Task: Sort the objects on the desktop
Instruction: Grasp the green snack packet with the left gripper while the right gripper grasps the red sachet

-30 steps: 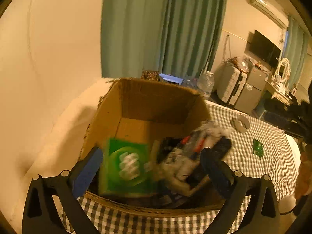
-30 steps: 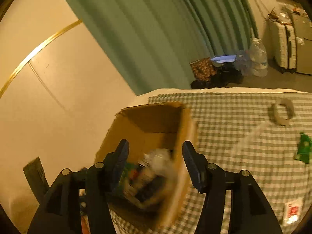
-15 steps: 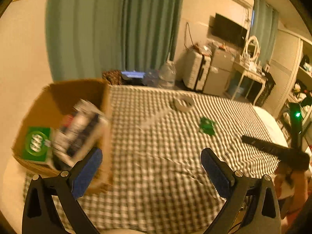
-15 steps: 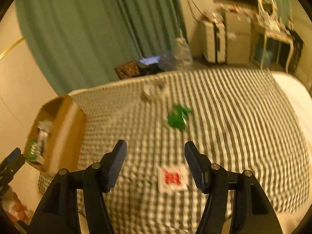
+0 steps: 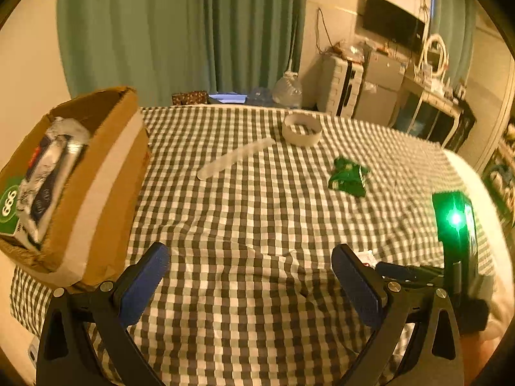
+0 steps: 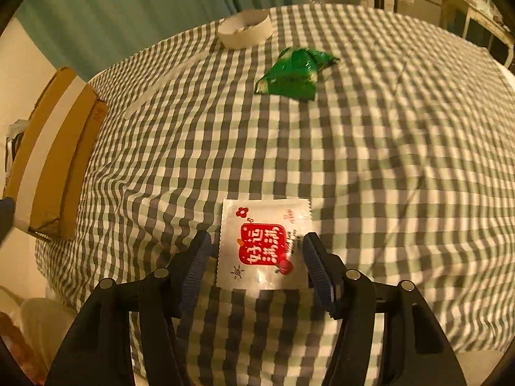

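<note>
A white sachet with a red label lies flat on the checked cloth, between the open jaws of my right gripper, which is low over it. A green snack packet, a white tape ring and a clear plastic strip lie farther back. A cardboard box with several packets inside stands at the left. My left gripper is open and empty above the cloth's front.
The checked cloth covers a table whose edges drop off at the front and right. The right gripper's body with a green light shows at the right of the left wrist view. Green curtains and furniture stand behind.
Both grippers have swung right, away from the box. The right gripper has come down over the white sachet. The left gripper has left the box and faces the table.
</note>
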